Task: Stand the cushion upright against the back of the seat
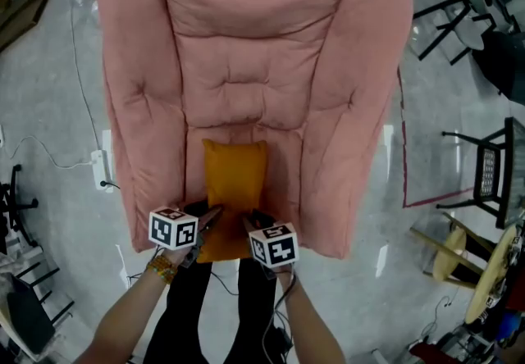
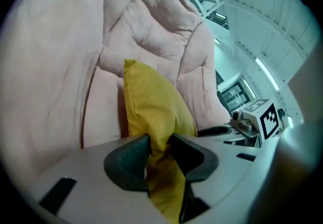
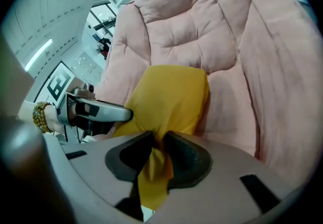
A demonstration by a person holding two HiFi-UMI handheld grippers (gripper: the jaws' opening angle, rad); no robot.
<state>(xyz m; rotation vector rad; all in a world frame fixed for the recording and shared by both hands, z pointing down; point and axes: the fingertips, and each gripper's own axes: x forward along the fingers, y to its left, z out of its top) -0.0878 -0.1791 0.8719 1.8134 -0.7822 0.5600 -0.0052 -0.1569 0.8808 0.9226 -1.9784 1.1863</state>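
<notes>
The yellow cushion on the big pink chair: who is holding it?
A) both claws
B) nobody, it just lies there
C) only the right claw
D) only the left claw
A: the left claw and the right claw each pinch the fabric of the yellow cushion at its near edge, so the cloth is squeezed between both pairs of jaws.

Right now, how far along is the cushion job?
Done: the left gripper and right gripper are each clamped on the near edge of the mustard-yellow fabric cushion. In hand: the cushion lies lengthwise on the seat of the pink padded armchair, held at that edge. Left: raise it and stand it upright against the quilted backrest; it is not leaning there yet.
</notes>
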